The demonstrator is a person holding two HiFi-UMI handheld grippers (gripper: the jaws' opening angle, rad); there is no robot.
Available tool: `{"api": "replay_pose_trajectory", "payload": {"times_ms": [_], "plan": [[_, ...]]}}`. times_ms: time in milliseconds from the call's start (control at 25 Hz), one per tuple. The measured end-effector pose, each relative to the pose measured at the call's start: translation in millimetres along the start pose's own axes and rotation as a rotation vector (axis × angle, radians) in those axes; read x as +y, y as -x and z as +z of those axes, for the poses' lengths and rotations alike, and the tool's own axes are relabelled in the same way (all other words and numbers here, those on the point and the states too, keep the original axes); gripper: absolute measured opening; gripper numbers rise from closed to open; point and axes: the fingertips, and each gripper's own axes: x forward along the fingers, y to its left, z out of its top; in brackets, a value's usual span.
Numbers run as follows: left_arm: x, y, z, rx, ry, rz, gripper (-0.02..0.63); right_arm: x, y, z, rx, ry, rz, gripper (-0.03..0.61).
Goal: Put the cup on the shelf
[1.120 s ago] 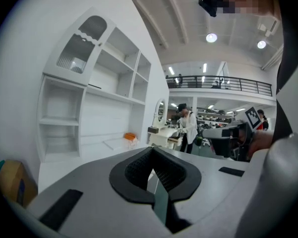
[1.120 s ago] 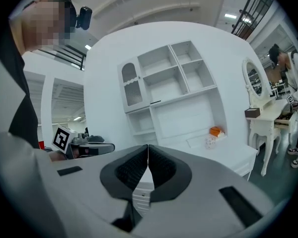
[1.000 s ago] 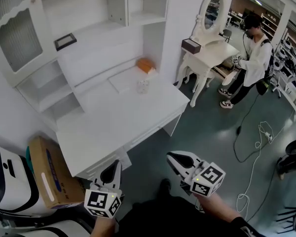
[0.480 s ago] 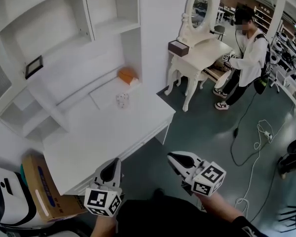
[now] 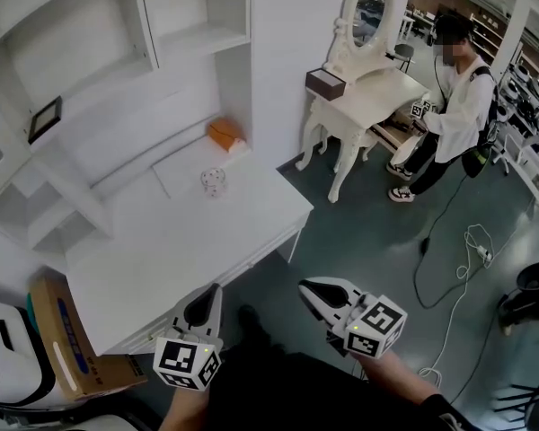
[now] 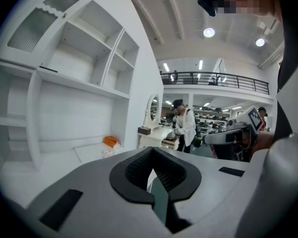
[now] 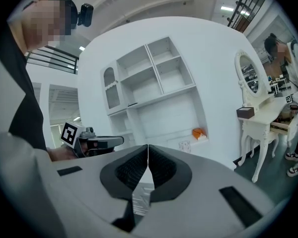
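Nothing of the task is done yet, as far as the views show. The cup (image 5: 214, 181) stands upright on the white desk (image 5: 162, 250), towards its back and near an orange object (image 5: 225, 133), and no tongs touch it. The left tongs (image 5: 212, 293) and the right tongs (image 5: 307, 287) both hang by the desk's front edge, the right pair out over the floor (image 5: 368, 232), well apart from the cup. Each gripper view shows the jaws pressed together at the tips with nothing between them. The shelf (image 5: 202, 36) above the desk looks bare where it shows, and a small dark frame (image 5: 43, 119) sits on a ledge further left. What is left, I judge, is the whole job: reach in over the desk, spread one pair of tongs, close them on the cup, lift it and set it on the shelf.
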Motion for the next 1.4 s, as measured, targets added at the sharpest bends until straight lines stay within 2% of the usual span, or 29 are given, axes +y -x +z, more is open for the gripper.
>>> {"api": "replay_pose_trajectory", "payload": {"times_ms": [360,800,960,1120,1400], "plan": [[38.0,-58.4,7.6,-0.006,0.031,0.005,0.011,-43.9,-47.9,11.5,0.034,-0.001,0.022,0.016],[125.2,-120.8,40.4,-0.015,0.043,0.043,0.011,-97.4,-146.0,53.1,0.056,0.006,0.057,0.015],[163.3,-128.7,56.1,-0.041,0.021,0.075,0.011,-105.2,-186.6,66.0,0.083,0.027,0.087,0.016],[202.1,-126.3,62.4,-0.080,0.053,0.135,0.011,-105.5,-221.0,68.4,0.122,0.042,0.128,0.015],[225.6,-125.5,55.1,-0.076,0.086,0.185,0.011,-106.1,-262.8,77.1,0.147,0.072,0.196,0.017]]}}
